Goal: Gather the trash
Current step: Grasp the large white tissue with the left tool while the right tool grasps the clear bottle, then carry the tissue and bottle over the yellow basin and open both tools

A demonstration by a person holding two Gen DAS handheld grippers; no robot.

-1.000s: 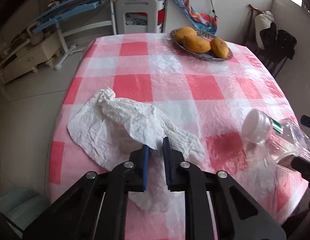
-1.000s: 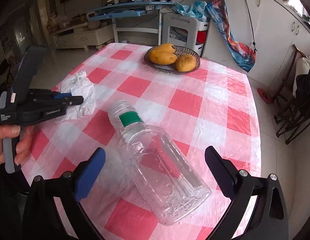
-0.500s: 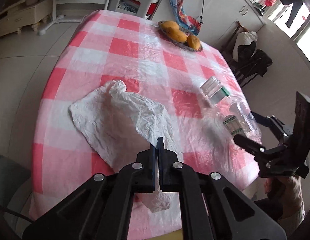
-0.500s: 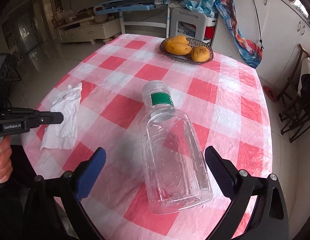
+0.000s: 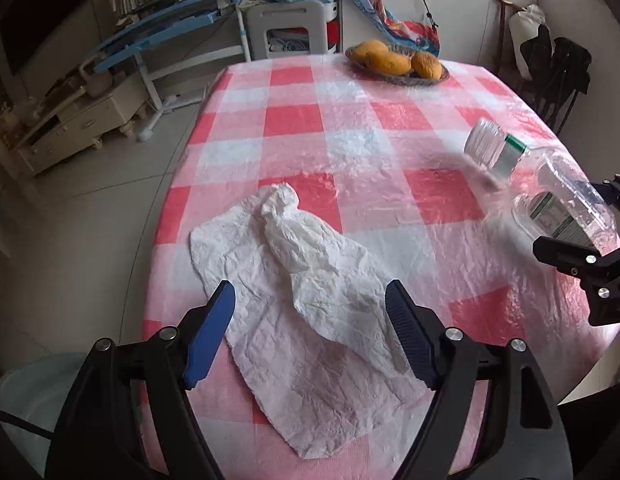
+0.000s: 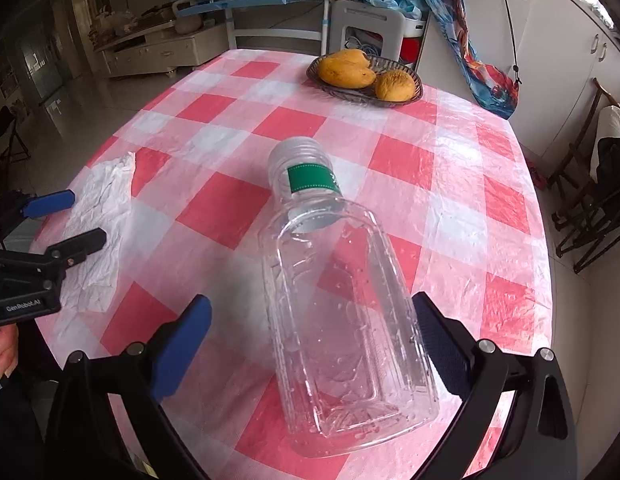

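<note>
Spreading across both views, the worktop wears a pink-and-white checked plastic cloth; its rounded edge curves down at nine o'clock in the left wrist view, with bare tiled floor beyond it. The middle of the cloth lies open between the tissue and the bottle.

At twelve o'clock on the far side sits a dark woven dish holding mangoes, well apart from both grippers.

A crumpled white tissue lies flat near the worktop's near edge. The left gripper hangs over it, its fingers apart and opening, one at eight o'clock and one at four o'clock of the sheet's middle; the tissue lies between and beneath them, and no pad presses on it.

A clear plastic bottle with a green neck label lies on its side, capped end toward twelve o'clock. The right gripper straddles its lower body with fingers spread wide: the blue one stands clear at nine o'clock, while the dark one at three o'clock sits just beside the bottle's wall, and whether it touches cannot be told. In the left wrist view the bottle lies at three o'clock.
</note>
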